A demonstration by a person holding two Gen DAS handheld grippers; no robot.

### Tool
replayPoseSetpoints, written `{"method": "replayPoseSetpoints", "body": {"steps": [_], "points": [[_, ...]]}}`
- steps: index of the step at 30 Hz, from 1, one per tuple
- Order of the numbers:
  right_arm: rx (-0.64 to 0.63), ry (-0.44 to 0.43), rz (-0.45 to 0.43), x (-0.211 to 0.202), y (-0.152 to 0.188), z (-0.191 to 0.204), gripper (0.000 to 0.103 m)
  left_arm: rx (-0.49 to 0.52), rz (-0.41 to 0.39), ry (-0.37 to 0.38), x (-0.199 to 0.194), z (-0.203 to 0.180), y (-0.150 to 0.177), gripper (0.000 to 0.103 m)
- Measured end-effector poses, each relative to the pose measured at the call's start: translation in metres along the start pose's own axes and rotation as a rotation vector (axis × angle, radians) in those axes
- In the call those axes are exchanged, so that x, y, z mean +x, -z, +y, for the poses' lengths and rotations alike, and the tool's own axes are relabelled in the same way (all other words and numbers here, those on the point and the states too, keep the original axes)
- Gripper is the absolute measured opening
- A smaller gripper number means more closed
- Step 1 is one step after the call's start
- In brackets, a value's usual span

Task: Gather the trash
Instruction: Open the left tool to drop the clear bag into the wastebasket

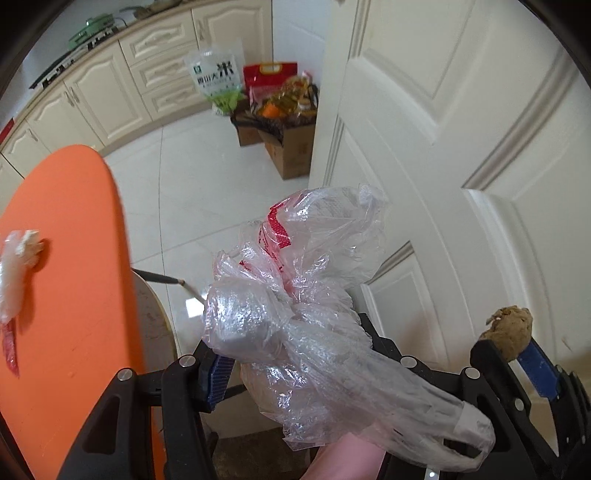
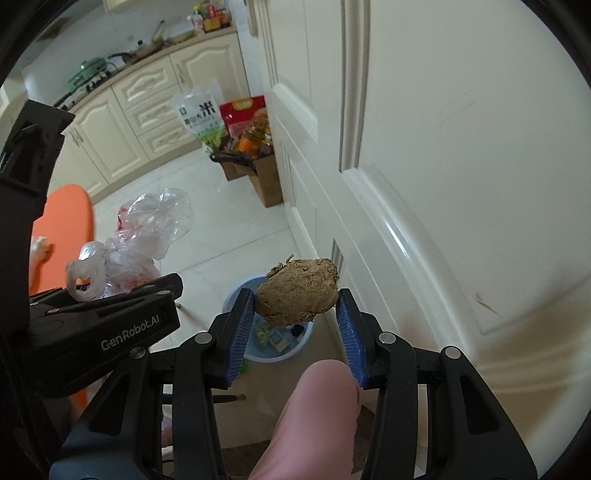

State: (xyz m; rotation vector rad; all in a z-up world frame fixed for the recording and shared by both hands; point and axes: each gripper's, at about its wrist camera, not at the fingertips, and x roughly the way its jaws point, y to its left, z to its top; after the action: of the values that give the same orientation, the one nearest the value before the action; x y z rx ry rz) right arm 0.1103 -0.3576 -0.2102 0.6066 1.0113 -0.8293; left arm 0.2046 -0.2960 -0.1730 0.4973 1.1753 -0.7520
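Left gripper (image 1: pixel 295 354) clutching crumpled plastic bag (image 1: pixel 295 295), right gripper (image 2: pixel 295 317) pinching brown lump (image 2: pixel 297 291), blue bin (image 2: pixel 284 347) beneath

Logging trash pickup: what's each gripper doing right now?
Left gripper: closed on the clear plastic bag.
Right gripper: closed on the brown lump.

Cream cabinets (image 1: pixel 110 85), pale tiled floor (image 1: pixel 207 177), white panelled door (image 1: pixel 461 129)

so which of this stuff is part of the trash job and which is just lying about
Part of the job:
- crumpled clear plastic bag in the left hand-held gripper
- brown lump in the right hand-held gripper
- blue bin below
- plastic scrap on the orange table

Lying about:
- rice bag
- cardboard boxes
- green pan
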Motion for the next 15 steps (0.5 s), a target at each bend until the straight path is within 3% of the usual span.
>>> {"method": "replayPoseSetpoints", "body": {"steps": [8,15], "points": [[0.028,-0.001,0.055,0.028,-0.012,-0.013,0.043,0.045,0.078,-0.032,0.044,-0.024,-0.036,0.058],[0.039,0.010,0.079,0.039,-0.016,-0.016,0.043,0.031,0.091,-0.031,0.051,-0.023,-0.045,0.059]]}}
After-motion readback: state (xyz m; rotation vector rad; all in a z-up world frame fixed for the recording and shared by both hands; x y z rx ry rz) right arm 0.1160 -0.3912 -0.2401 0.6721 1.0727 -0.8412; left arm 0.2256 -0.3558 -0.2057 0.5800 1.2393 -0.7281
